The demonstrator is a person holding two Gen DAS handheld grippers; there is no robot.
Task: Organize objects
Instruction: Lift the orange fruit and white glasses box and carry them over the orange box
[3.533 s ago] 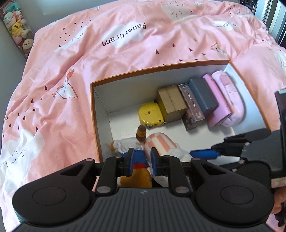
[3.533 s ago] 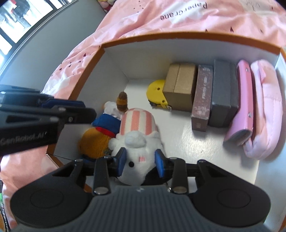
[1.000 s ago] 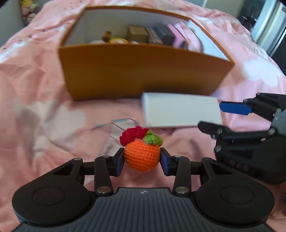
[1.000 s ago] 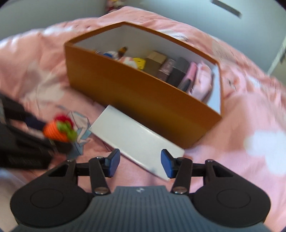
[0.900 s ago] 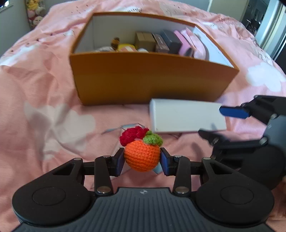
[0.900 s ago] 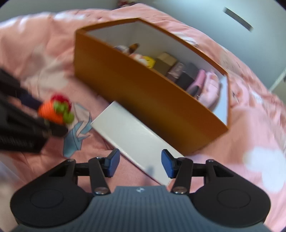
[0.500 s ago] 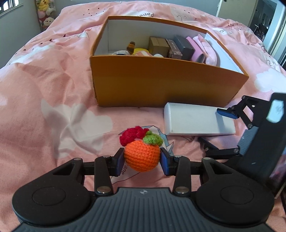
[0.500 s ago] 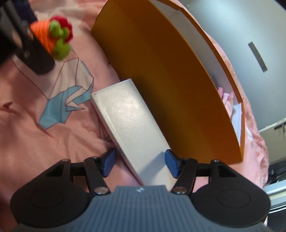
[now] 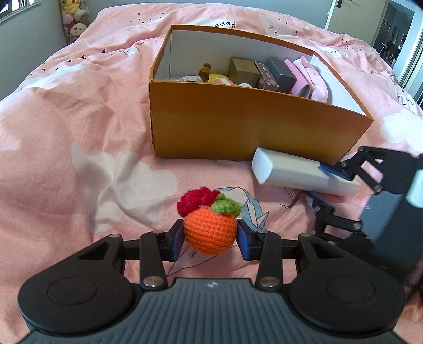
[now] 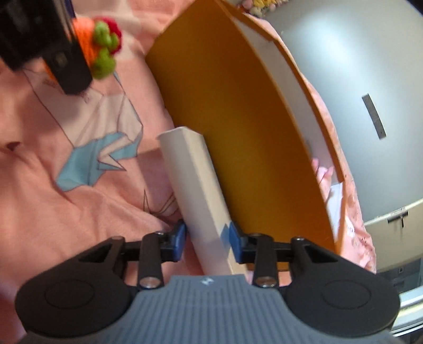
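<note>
left wrist view: the bed is seen covered by a pink quilt printed with white clouds and paper cranes.
left claw: pinched on a crocheted orange ball, one blue pad pressed to each side; a red tuft and green leaf are carried on the ball's top, and the ball is held clear above the quilt.
box: an orange carton with white inner walls, set open on the bed beyond the ball; a brown box, a dark case, pink pouches, a yellow thing and soft toys are packed inside.
white box: a long flat carton found just in front of the orange wall, to the right, its near end lifted off the quilt.
right claw: seen at the right edge, its blue pads laid above and below the white box.
plush toys: stacked by the wall at top left.
right wrist view: blurred and strongly rolled.
right claw: just drawn inward and now clamped on the white box, both pads pressed to its sides.
box: its orange wall is seen right beside the white box.
ball: glimpsed at top left, in the left claw.
</note>
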